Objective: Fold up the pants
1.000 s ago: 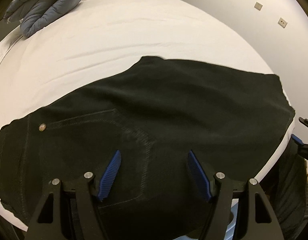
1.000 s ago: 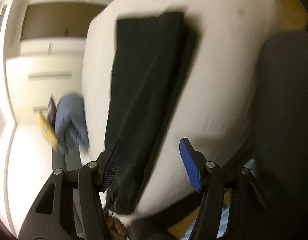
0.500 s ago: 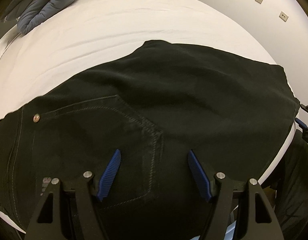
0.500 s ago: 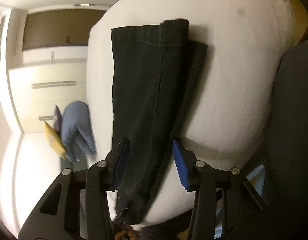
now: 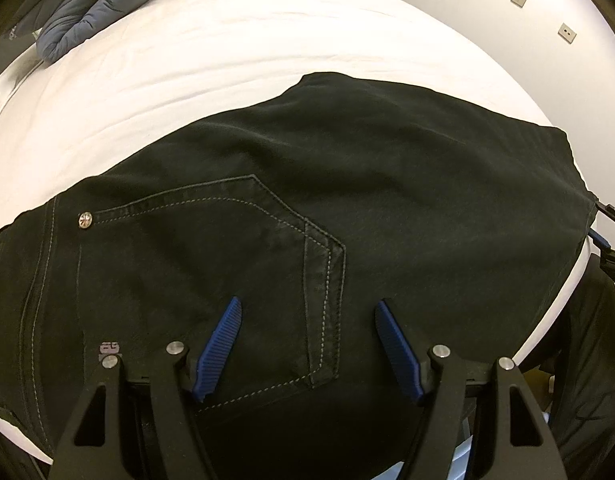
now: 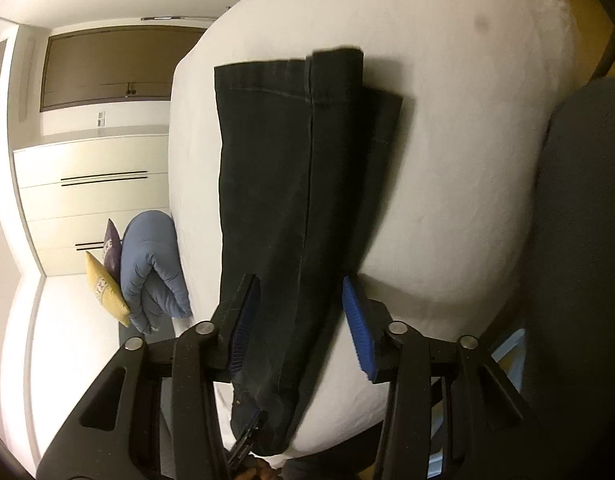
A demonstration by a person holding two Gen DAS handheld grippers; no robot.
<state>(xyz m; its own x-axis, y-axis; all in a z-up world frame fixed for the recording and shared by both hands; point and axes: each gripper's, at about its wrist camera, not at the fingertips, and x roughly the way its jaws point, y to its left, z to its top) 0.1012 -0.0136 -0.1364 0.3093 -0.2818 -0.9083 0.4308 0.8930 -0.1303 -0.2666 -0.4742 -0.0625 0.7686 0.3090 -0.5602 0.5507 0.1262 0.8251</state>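
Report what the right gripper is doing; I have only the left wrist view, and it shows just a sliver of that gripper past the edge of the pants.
Observer: The right gripper straddles the pants. Its jaws have just been closing, with cloth between them, but the pads do not look pressed on it yet.
Operator: Describe the end of the pants ahead of it.
Observer: Stitched hems lie there. The under leg sticks out sideways, not lined up with the top one.
Operator: Name anything else I am missing.
Observer: A yellow cushion and a purple one lean beside the blue padded bundle.
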